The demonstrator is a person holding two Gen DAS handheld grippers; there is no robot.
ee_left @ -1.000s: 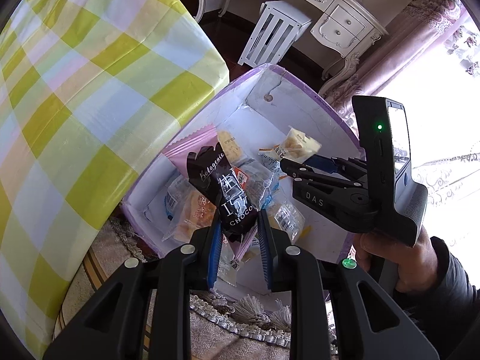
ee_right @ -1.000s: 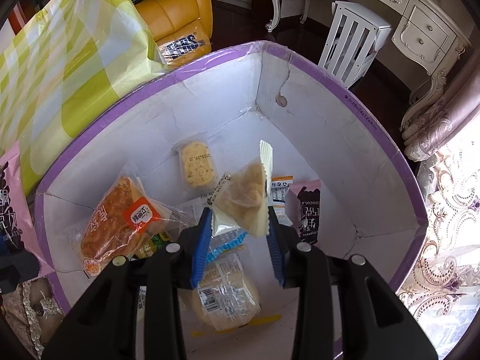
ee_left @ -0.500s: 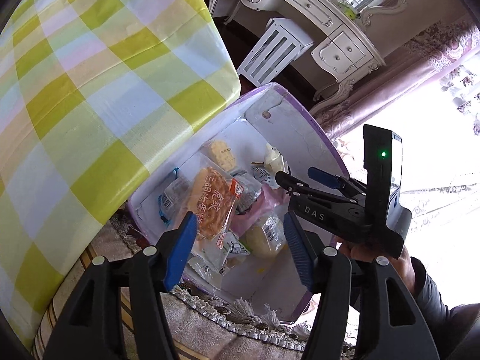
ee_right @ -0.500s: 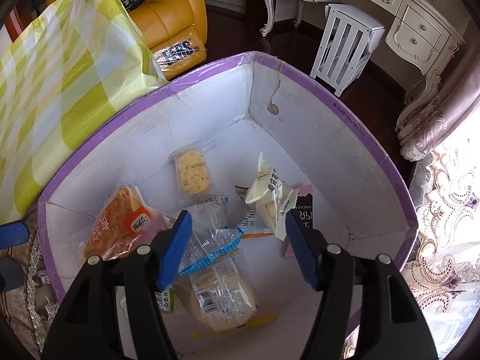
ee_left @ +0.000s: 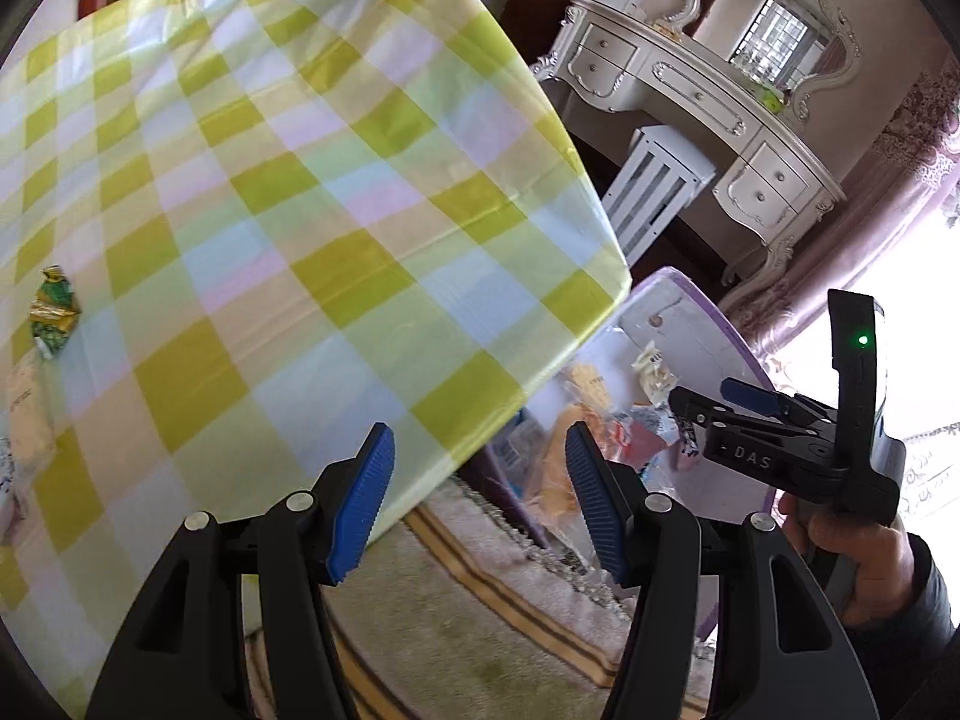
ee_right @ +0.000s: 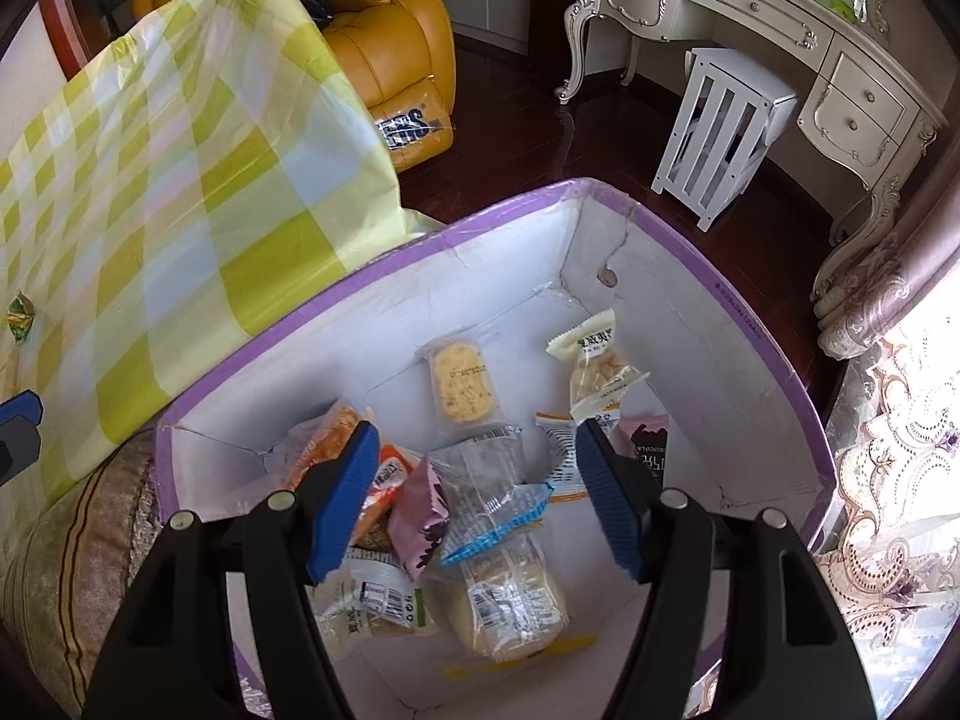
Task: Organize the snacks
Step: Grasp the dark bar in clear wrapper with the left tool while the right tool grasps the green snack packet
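A purple-rimmed white box (ee_right: 690,240) holds several wrapped snacks: a cream cracker pack (ee_right: 591,360), a yellow biscuit (ee_right: 463,381), a pink packet (ee_right: 420,516) and an orange bread bag (ee_right: 336,438). My right gripper (ee_right: 480,498) is open and empty above the box. My left gripper (ee_left: 477,504) is open and empty, over the edge of the checked table (ee_left: 270,210). A green-gold wrapped snack (ee_left: 54,315) lies at the table's left; it also shows in the right wrist view (ee_right: 18,324). The box (ee_left: 708,324) and the right gripper (ee_left: 720,414) show in the left wrist view.
The box stands on a fringed rug (ee_left: 480,612) beside the table. A white stool (ee_right: 720,132) and a cream dresser (ee_right: 780,30) stand beyond it. A yellow armchair (ee_right: 384,48) is behind the table. Curtains (ee_right: 888,480) hang at the right.
Both grippers let go of their snacks, which dropped into the box, and opened. My left gripper has swung left and up toward the table. My right gripper has risen a little.
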